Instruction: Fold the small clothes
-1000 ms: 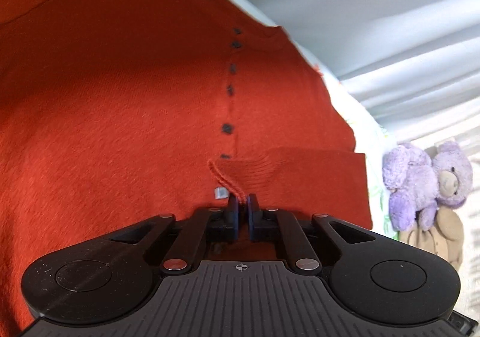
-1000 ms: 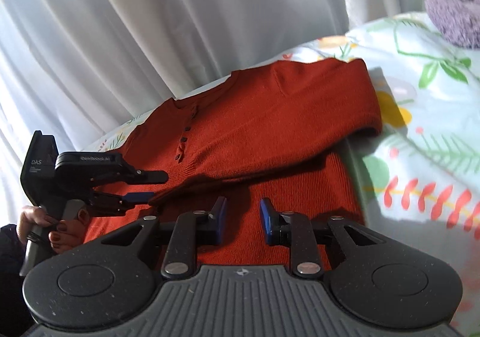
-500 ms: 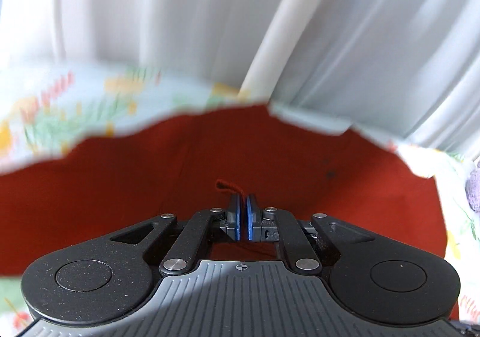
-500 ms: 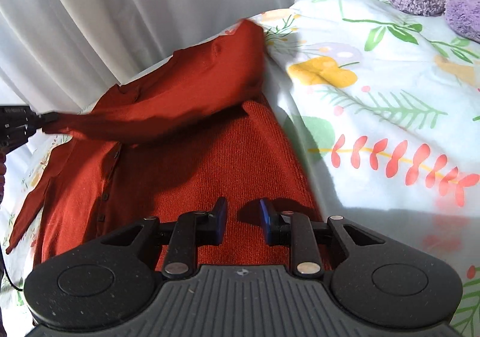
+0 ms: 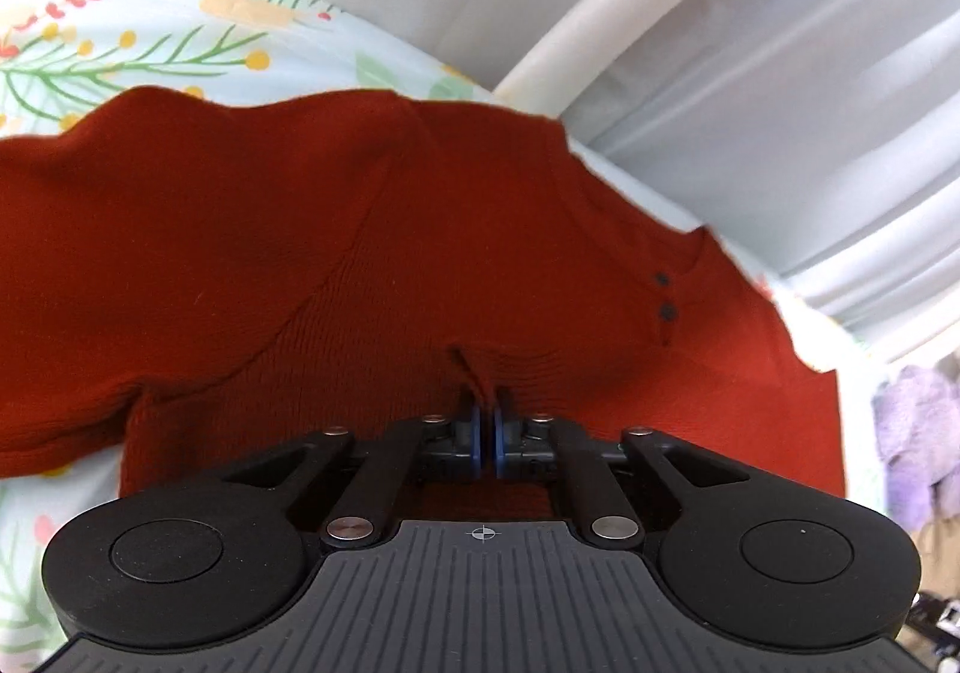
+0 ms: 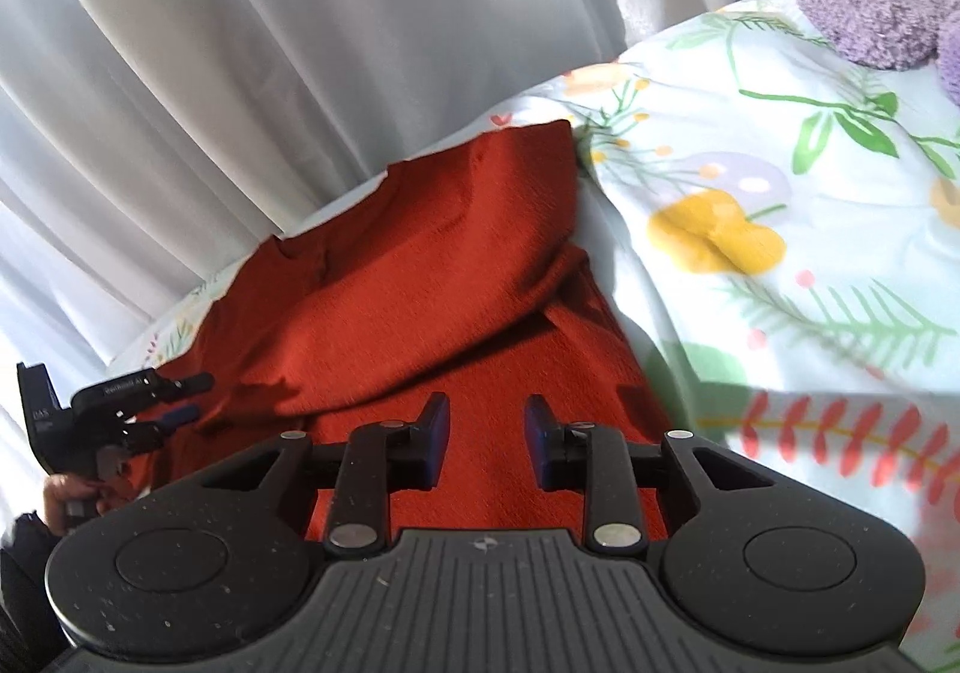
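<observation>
The jumper [image 6: 420,277] lay on the bed [image 6: 780,313] — one only, soft and limp, best taken by cuff or hem. The left gripper [image 5: 483,433] pinched its cuff; the right gripper [image 6: 486,433], jaws just widening over the hem, held nothing — two buttons [image 5: 665,296] showed

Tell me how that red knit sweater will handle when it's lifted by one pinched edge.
Probably floppy: the red knit sweater already drapes in soft folds from the left hand-held gripper, shut on a pinch of fabric. Likely light, since that small pinch carries it. The ribbed knit looks grippy, though it may stretch.
</observation>
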Tool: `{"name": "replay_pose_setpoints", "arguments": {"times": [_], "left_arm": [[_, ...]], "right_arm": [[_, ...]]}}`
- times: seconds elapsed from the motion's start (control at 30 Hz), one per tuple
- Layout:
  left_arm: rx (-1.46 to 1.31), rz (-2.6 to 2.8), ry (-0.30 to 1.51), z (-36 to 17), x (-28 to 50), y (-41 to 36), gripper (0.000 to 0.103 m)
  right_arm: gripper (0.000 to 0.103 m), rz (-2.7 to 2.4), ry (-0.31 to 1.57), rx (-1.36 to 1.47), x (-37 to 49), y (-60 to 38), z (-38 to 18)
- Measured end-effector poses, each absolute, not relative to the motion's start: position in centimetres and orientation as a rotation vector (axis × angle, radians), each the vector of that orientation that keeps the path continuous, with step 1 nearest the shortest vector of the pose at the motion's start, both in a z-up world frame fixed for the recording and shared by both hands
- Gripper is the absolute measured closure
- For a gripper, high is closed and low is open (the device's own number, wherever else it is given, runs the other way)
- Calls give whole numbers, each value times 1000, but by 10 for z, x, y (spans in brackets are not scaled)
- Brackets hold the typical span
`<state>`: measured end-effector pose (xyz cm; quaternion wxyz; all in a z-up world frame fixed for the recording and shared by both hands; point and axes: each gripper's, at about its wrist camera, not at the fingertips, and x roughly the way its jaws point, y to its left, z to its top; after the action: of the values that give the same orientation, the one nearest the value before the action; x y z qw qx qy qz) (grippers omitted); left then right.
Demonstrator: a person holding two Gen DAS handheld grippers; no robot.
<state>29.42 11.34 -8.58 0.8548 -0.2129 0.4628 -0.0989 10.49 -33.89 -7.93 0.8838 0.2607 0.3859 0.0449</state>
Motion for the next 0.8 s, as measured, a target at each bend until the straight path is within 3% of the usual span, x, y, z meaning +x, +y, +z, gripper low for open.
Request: {"name": "replay_pose_setpoints", "arguments": {"times": [0.17,0.3,0.5,0.8], "left_arm": [[-367,-199,742,-32,289,111,98],[-178,-42,569,-2,285,113,98],[-175,-22,645,-22,293,120,98],[-194,-23,680,-32,283,118,98]], "right_arm": [[75,120,818,606,135,-338,-83],[59,171,846,804,157,-347,-104],[59,112,805,858,171,-358,-112],[55,-2,783,461,229,-328,-99]]}}
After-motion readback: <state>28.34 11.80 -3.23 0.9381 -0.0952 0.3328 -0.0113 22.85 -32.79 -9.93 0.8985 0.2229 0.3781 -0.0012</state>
